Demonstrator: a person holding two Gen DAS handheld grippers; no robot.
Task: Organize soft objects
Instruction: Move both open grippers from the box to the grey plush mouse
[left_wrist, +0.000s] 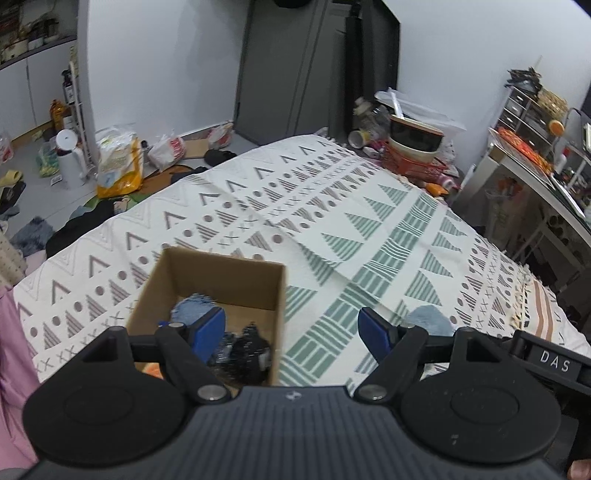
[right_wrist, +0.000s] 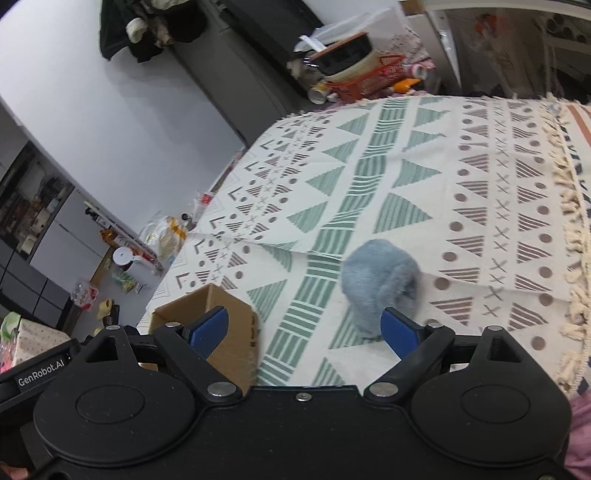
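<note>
Fluff ball (right_wrist: 380, 280) is lying right of box (right_wrist: 221, 332), just ahead of right hand-held gripper (right_wrist: 304, 332), nearer than left (left_wrist: 291, 334); both gaping wide, empty.

Both handheld grippers hover with jaws spread wide, gripping nothing.

The left gripper (left_wrist: 291, 330) points forward and slightly down, its two blue-padded fingers (left_wrist: 208, 332) splayed far apart on black linkage arms, nothing between them. The right gripper (right_wrist: 303, 332) is tilted in its own view, its blue pads (right_wrist: 399, 334) equally wide apart and bare. A fingertip of the holding hand (left_wrist: 580, 470) shows at the lower right edge of the left wrist view.
</note>
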